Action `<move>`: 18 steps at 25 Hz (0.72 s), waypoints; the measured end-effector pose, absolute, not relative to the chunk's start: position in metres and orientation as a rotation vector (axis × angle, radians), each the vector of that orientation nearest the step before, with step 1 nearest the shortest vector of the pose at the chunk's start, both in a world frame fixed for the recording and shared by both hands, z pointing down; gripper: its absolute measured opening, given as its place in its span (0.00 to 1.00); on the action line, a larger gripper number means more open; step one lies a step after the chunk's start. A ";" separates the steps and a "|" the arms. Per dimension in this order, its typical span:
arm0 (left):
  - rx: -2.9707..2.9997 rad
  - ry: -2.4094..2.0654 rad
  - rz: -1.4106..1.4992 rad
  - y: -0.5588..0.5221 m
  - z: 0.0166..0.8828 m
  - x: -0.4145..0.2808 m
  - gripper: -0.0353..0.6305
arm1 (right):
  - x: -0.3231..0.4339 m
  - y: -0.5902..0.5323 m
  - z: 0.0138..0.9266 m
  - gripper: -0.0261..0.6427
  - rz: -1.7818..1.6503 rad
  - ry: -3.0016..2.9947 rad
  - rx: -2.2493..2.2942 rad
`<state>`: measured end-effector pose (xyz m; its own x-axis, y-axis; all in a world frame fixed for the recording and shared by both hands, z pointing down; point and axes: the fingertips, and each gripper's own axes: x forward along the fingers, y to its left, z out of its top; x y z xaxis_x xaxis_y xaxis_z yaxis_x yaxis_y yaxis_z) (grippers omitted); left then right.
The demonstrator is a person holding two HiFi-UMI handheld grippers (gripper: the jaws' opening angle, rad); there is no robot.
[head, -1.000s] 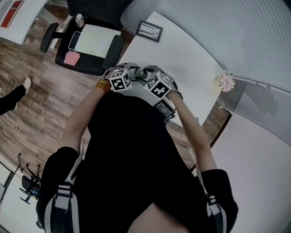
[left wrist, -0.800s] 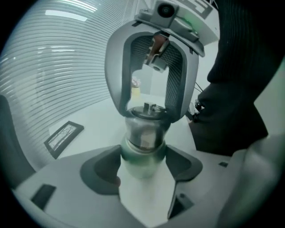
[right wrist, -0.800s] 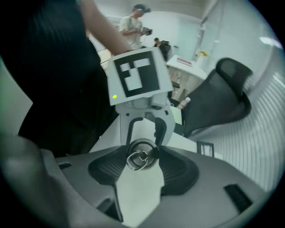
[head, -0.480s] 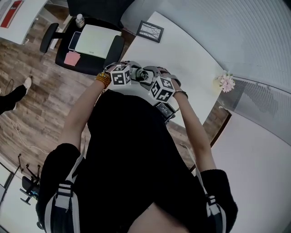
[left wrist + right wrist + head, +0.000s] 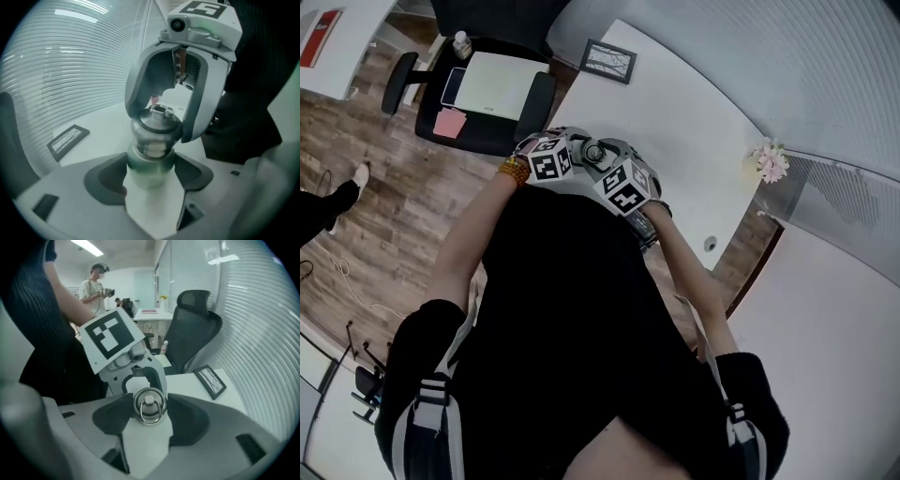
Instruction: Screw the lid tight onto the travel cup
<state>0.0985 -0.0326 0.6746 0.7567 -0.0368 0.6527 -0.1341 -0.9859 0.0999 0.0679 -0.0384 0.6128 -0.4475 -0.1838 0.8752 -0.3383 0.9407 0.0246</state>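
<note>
White tabletop (image 5: pixel 694 122) fills the upper middle of the head view. Wood-plank floor (image 5: pixel 394 216) lies to its left and ribbed blinds (image 5: pixel 825 66) run along its far side. On the table are a framed picture (image 5: pixel 609 62) near the far corner and a small pink flower (image 5: pixel 768 164) at the right edge. An office chair (image 5: pixel 478 94) stands off the table's left end, with a pale pad (image 5: pixel 492 82) on its seat. Both forearms are drawn in close to the body. The left gripper (image 5: pixel 572 155) and right gripper (image 5: pixel 614 167) meet at the near table edge, and the lid (image 5: pixel 595 152) shows between them.

Left gripper view: the travel cup (image 5: pixel 149 164) stands upright between the jaws. Their dark pads bear on either side of its pale body in a wide hold. The silver lid sits on top of the cup. The right gripper reaches down over it from above, one jaw on each side. Whether the cup's base rests on the table cannot be made out. Table, picture and blinds lie behind.

Right gripper view: the camera looks steeply down on the lid's top, where a metal ring (image 5: pixel 149 408) lies flat. The jaws have just been closing, and their pads sit against the lid's rim on both sides. The left gripper rises just beyond. Behind it are the chair, the picture and a second person (image 5: pixel 96 284) standing across the room.
</note>
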 end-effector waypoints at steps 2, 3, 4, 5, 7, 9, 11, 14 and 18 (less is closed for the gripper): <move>2.811 -0.111 1.054 -0.033 0.675 0.098 0.54 | 0.066 -0.034 0.615 0.39 0.059 -2.017 0.235; 2.811 -0.097 1.060 -0.032 0.675 0.099 0.54 | 0.065 -0.032 0.616 0.39 -0.001 -1.998 0.164; 2.811 -0.084 1.063 -0.032 0.675 0.099 0.54 | 0.066 -0.030 0.618 0.39 -0.052 -1.980 0.096; 2.812 -0.073 1.063 -0.031 0.675 0.099 0.54 | 0.066 -0.027 0.619 0.39 -0.097 -1.966 0.030; 2.815 -0.057 1.061 -0.031 0.675 0.098 0.54 | 0.067 -0.023 0.619 0.39 -0.201 -1.946 -0.105; 2.818 -0.049 1.060 -0.031 0.675 0.098 0.54 | 0.070 -0.020 0.620 0.39 -0.321 -1.920 -0.220; 2.821 -0.052 1.059 -0.031 0.674 0.098 0.54 | 0.070 -0.019 0.620 0.39 -0.365 -1.914 -0.242; 2.824 -0.067 1.047 -0.030 0.674 0.098 0.54 | 0.065 -0.022 0.610 0.43 -0.221 -2.014 -0.084; 2.824 -0.079 1.037 -0.031 0.675 0.097 0.54 | 0.060 -0.042 0.586 0.44 0.107 -2.162 0.423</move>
<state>0.0972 -0.0315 0.6745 0.7620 -0.0039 0.6475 -0.0949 -0.9899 0.1057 0.0597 -0.0424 0.5856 -0.5346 -0.2602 0.8041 -0.3382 0.9378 0.0786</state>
